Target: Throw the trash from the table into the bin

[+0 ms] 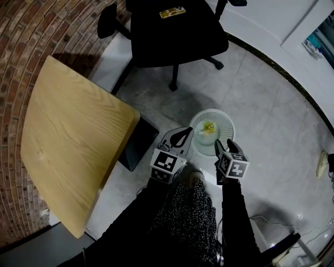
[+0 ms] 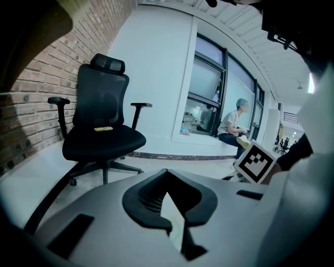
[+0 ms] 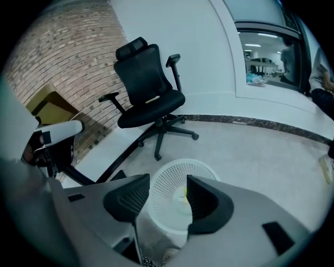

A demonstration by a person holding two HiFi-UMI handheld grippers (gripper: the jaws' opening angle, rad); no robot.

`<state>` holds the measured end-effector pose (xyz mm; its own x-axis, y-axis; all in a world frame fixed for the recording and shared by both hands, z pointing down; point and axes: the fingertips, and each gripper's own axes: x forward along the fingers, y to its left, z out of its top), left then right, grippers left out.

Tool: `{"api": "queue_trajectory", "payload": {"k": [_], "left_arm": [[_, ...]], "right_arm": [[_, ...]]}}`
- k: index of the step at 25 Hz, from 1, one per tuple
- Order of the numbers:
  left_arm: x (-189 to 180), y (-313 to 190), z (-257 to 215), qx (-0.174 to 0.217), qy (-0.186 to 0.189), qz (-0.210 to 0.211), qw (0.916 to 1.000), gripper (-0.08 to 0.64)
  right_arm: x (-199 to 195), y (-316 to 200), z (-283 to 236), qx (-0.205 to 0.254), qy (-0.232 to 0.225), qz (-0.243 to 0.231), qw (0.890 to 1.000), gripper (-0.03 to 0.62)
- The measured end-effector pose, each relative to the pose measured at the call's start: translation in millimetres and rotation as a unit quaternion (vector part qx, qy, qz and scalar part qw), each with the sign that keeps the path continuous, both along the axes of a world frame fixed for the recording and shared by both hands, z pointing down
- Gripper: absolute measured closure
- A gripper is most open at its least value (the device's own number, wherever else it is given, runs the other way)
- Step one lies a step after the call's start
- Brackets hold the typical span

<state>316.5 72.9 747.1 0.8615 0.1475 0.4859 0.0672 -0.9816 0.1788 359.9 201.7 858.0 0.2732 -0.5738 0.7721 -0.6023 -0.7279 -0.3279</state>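
While my right gripper [image 1: 224, 144] hangs over the round white mesh bin [image 1: 227, 124] on the pale grey floor [image 1: 271, 130], its jaws stand spread with nothing between them. A crumpled yellow scrap of trash [image 1: 209, 126] lies inside the bin. My left gripper [image 1: 186, 131], just beside it, has its jaws pressed together, empty. The light wooden table [image 1: 73, 141] stands to my left.

Black office chair [image 1: 177, 31] on pale floor [image 1: 271, 120], small yellow item [image 1: 172, 12] on its seat, brick wall [image 1: 31, 31]
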Motion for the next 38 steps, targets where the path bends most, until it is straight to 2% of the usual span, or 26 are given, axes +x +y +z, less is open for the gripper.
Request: {"api": "queue_trajectory", "payload": {"k": [3, 8, 13, 14, 18, 24, 30, 35, 38], "left_arm": [[-3, 6, -13, 0.0, -0.005, 0.004, 1.0, 0.555], [3, 3, -36, 0.003, 0.012, -0.002, 0.9999, 0.555], [2, 4, -64, -0.001, 0.019, -0.01, 0.9998, 0.555], [2, 2, -71, 0.0, 0.023, -0.012, 0.9997, 0.555], [0, -4, -97, 0.009, 0.032, -0.018, 0.9993, 0.555], [-7, -9, -135, 0.014, 0.047, -0.031, 0.9983, 0.555], [-17, -3, -174, 0.024, 0.055, -0.03, 0.9978, 0.555], [-27, -14, -201, 0.028, 0.056, -0.065, 0.996, 0.555], [-31, -23, -219, 0.039, 0.063, -0.084, 0.9937, 0.555]], "right_arm": [[2, -2, -16, -0.004, 0.011, -0.011, 1.0, 0.383], [14, -9, -49, 0.0, 0.038, -0.024, 0.999, 0.385], [9, -10, -82, 0.012, 0.041, -0.039, 0.998, 0.388], [8, -11, -89, 0.014, 0.044, -0.042, 0.998, 0.398], [7, -14, -117, 0.016, 0.064, -0.046, 0.997, 0.507], [4, -16, -162, 0.022, 0.084, -0.049, 0.995, 0.575], [12, -21, -216, 0.055, 0.104, -0.06, 0.991, 0.58], [9, -41, -268, 0.089, 0.144, -0.088, 0.982, 0.581], [6, -47, -285, 0.086, 0.163, -0.116, 0.976, 0.581]]}}
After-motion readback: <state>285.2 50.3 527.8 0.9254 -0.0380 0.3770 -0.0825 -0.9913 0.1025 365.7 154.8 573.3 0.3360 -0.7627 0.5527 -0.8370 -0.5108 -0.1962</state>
